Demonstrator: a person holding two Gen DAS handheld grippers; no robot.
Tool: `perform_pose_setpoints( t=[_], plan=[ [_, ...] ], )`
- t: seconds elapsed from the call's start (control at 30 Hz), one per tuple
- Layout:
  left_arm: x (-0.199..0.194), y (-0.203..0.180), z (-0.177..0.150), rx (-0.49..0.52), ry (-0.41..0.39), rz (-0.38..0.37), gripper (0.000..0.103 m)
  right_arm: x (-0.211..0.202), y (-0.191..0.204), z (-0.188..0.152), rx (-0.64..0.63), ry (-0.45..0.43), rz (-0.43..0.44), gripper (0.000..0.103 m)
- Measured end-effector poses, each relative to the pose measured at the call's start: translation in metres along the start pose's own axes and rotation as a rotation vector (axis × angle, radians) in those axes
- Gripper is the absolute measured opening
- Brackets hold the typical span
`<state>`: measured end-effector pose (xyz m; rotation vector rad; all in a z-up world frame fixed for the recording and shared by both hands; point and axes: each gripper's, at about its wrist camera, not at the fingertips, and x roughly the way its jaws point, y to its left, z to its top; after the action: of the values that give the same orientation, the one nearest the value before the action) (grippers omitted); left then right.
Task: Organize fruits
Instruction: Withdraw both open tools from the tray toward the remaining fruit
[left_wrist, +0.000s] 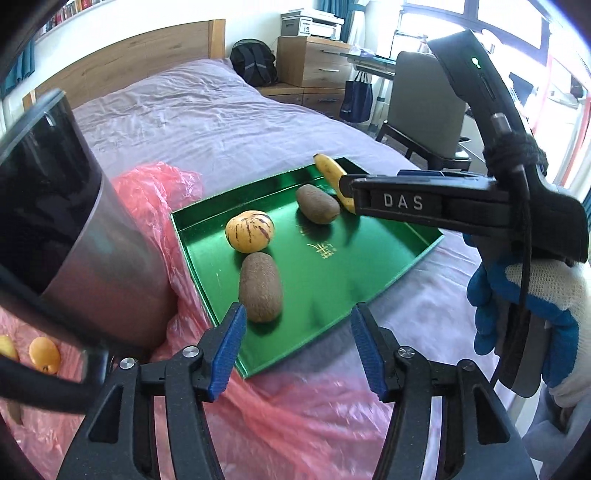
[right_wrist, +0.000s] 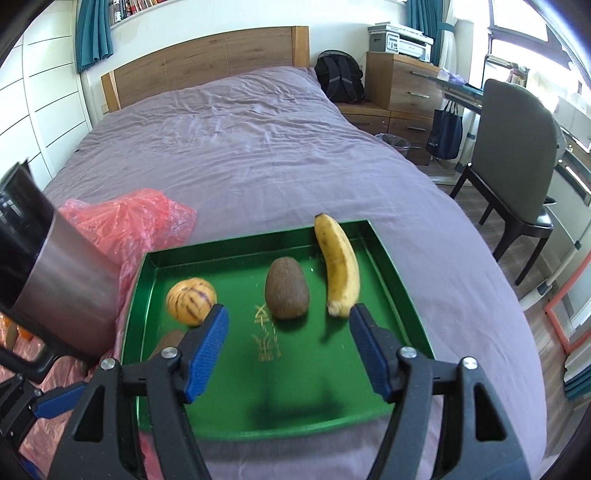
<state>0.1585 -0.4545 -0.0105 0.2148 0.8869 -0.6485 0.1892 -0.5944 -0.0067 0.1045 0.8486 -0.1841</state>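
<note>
- Already, four fruits lie in the green tray (right_wrist: 384, 258) on the bed (right_wrist: 258, 147): a banana (right_wrist: 338, 266) along its right edge, a brown kiwi-like fruit (right_wrist: 286, 293) near the middle, a striped yellow fruit (right_wrist: 190, 301) toward the left edge, and a second brown fruit (left_wrist: 260, 286) by the near-left corner.
- They sit apart from one another, in a rough row, so this part of the sorting looks done.
- Left gripper (left_wrist: 297, 345) hangs over the tray's near edge with its jaws parted and nothing between them; the second brown fruit lies just beyond its left pad.
- Right gripper (right_wrist: 288, 347) hangs over the tray's near half, jaws spread wide and empty; the banana's tip sits just past its right pad.
- Still outside the tray, an orange fruit (left_wrist: 44, 354) and part of a yellow one rest on the pink plastic bag (left_wrist: 295, 424) off the tray's left edge.
- Judging by that, the job is well advanced but unfinished: those leftover fruits probably need fetching.
</note>
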Motion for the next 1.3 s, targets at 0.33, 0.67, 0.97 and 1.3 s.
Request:
perform_pose_setpoints(
  t=[0.33,0.67,0.97,1.3],
  plan=[
    [-0.077,0.001,-0.028,0.029,-0.036,0.025,0.064,-0.078,0.023,-0.049,-0.026,-0.014,0.024,0.095],
    [-0.130,0.030,-0.073,-0.016,-0.047,0.077,0.064,-0.136,0.063,-0.094,-0.055,-0.020,0.089,0.095],
    [-0.155,0.073,-0.114,-0.076,-0.039,0.142,0.064,-0.159,0.111,-0.120,-0.113,-0.014,0.141,0.095],
    [-0.174,0.126,-0.154,-0.151,-0.039,0.198,0.064,-0.161,0.174,-0.141,-0.172,0.024,0.205,0.095]
  ],
)
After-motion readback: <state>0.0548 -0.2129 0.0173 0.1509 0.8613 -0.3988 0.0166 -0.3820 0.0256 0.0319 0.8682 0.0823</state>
